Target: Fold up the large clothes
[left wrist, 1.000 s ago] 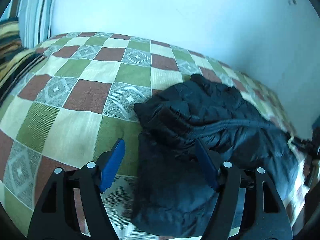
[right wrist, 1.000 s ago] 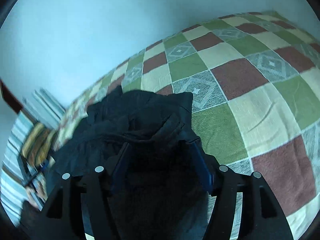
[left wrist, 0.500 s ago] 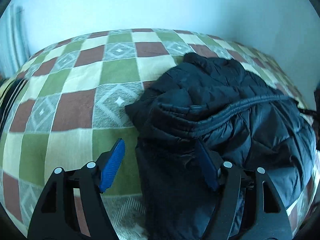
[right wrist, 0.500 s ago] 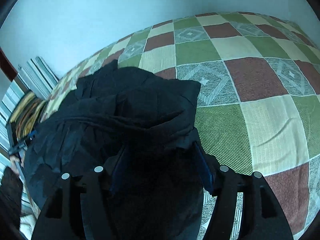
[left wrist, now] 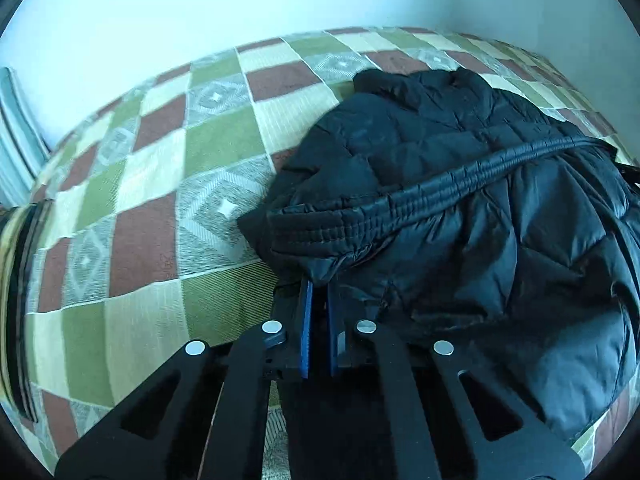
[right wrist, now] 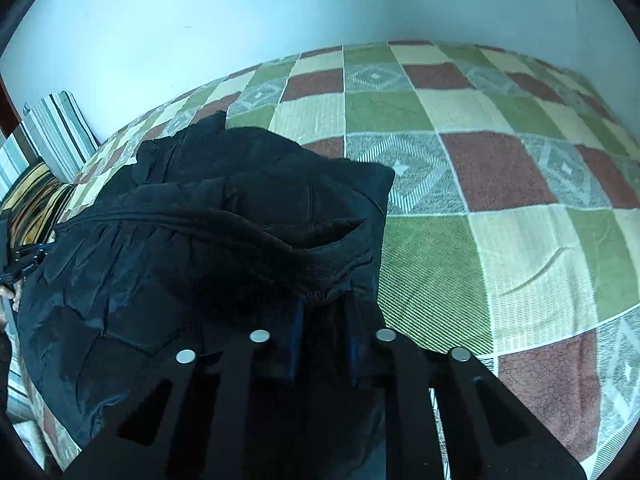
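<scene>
Since half a second ago, your left gripper (left wrist: 317,294) has gone from wide apart to nearly closed, its blue pads (left wrist: 306,332) now pinching the corner of the black puffer jacket (left wrist: 460,208) at its ribbed hem (left wrist: 400,200). Your right gripper (right wrist: 324,312) has likewise narrowed from a wide spread; its fingers sit close together with dark fabric of the jacket (right wrist: 200,248) bunched between them, clenched on the opposite hem corner.

No brand, label or legible writing shows on the jacket or the bedding in either view.

The jacket lies on the bed, on a checked bedspread (left wrist: 160,208) of green, rust, cream and grey diamond squares. In the left wrist view, it fills the right half of the frame, hem edge nearest the gripper. In the right wrist view, it occupies the left half, with bare bedspread (right wrist: 500,200) to the right.

Striped bedding (right wrist: 60,128) stands at the far left against the pale wall (right wrist: 280,8). A small dark object at the left edge of the right wrist view is too unclear to identify.
</scene>
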`<state>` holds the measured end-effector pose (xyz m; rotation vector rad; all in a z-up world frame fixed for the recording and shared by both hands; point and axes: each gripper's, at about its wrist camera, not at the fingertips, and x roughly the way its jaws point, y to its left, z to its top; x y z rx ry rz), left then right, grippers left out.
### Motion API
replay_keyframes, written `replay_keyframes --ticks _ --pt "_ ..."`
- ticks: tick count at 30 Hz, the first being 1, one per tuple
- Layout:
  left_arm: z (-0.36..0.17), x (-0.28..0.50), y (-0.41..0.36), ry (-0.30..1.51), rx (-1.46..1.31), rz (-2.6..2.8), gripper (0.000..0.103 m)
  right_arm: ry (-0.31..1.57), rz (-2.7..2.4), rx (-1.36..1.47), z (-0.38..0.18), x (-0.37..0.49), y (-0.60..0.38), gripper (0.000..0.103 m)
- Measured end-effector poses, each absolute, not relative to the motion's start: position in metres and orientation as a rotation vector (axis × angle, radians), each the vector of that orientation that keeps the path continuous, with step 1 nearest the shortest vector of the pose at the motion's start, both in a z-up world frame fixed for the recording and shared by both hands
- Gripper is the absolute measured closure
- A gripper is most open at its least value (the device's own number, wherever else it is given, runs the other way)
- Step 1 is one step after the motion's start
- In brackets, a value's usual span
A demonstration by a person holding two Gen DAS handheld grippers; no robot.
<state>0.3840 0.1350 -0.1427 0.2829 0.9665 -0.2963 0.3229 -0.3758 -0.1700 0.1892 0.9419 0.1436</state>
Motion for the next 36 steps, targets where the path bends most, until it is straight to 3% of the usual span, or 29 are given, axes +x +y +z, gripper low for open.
replay_keyframes --ticks 10,19,25,36 --pt "-0.073 0.359 0.128 0.764 0.263 -0.203 0.100 0.771 0.103 0.148 -0.108 0.305 -0.373 0.092" --pt "-0.052 0.417 0.116 0.723 0.276 -0.073 0.100 0.713 0.057 0.143 -0.078 0.376 -0.360 0.092" --pt "-0.069 0.475 0.110 0.762 0.267 -0.003 0.100 0.765 0.015 0.144 -0.098 0.447 -0.351 0.092" --pt "-0.156 0.538 0.108 0.913 0.292 0.087 0.100 0.935 -0.029 0.113 -0.184 0.510 -0.344 0.092"
